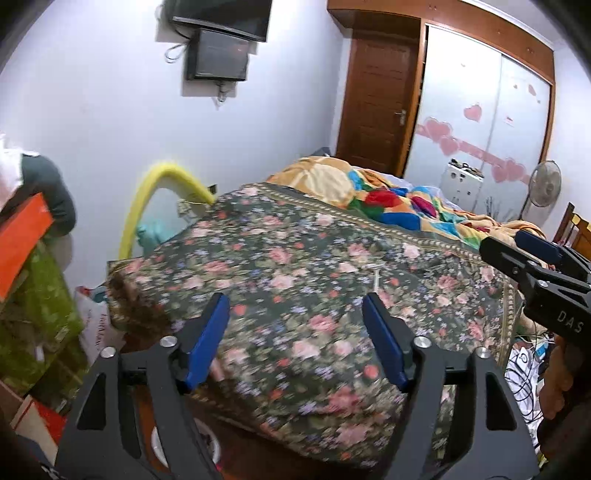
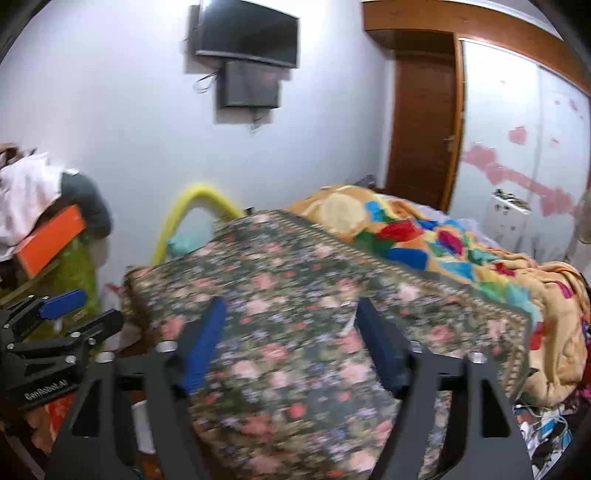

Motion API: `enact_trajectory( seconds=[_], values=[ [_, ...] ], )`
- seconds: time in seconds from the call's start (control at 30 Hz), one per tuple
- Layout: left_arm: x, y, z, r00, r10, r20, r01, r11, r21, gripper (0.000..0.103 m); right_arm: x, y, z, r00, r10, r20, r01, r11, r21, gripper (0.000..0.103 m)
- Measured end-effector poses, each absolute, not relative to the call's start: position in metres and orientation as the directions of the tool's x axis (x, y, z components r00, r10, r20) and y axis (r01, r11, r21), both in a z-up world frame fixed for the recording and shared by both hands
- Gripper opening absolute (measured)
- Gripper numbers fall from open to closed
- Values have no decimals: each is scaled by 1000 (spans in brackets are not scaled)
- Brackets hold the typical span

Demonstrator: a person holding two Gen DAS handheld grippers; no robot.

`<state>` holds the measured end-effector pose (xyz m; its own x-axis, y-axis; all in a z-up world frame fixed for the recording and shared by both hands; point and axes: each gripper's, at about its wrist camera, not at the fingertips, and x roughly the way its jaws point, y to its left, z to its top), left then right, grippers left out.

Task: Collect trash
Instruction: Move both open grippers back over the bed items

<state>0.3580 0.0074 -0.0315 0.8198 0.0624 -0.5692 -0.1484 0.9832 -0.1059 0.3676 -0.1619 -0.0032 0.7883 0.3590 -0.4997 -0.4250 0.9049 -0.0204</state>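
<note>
Hovered over the bed (image 1: 295, 258) with both grippers, left gripper (image 1: 295, 339) and right gripper (image 2: 288, 339), jaws apart and empty; spotted small pale scraps (image 1: 376, 280) mid-bed, likely the trash; risked pinching the floral cover instead, given flat, blurred targets.

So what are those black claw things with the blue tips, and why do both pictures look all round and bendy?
They are two grabbers that a person carries, one in each hand. Each has a small camera that looks out between its fingers, and the lens bends the picture. One picture comes from the left gripper, the other from the right gripper. Both are open and hold nothing. They point at a bed with a flowery cover and a bright patchwork blanket behind it. A small pale scrap, too blurry to name, lies on the flowery cover. A TV hangs on the wall.
</note>
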Motion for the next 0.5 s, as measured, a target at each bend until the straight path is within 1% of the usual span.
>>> enact_trajectory(
  seconds=[0.07,0.1,0.2,0.3,0.5],
  values=[
    [373,-1,-36,822,25,-569,-123,983,-133,89,383,-177,-6,808,319,-495,-388,921,-39,79],
    [383,-6,-41,822,1,-569,-105,983,-149,91,393,-185,-9,811,298,-503,-370,928,-47,79],
    [414,-18,-57,807,-17,-590,-82,987,-140,91,422,-202,-25,799,261,-542,-337,940,-45,79],
    [448,-27,-79,776,-27,-630,-78,987,-138,91,451,-213,-47,780,216,-587,-300,953,-48,79],
    [508,-35,-127,718,-45,-695,-95,982,-162,91,499,-225,-93,726,193,-661,-290,956,-40,79]
  ],
)
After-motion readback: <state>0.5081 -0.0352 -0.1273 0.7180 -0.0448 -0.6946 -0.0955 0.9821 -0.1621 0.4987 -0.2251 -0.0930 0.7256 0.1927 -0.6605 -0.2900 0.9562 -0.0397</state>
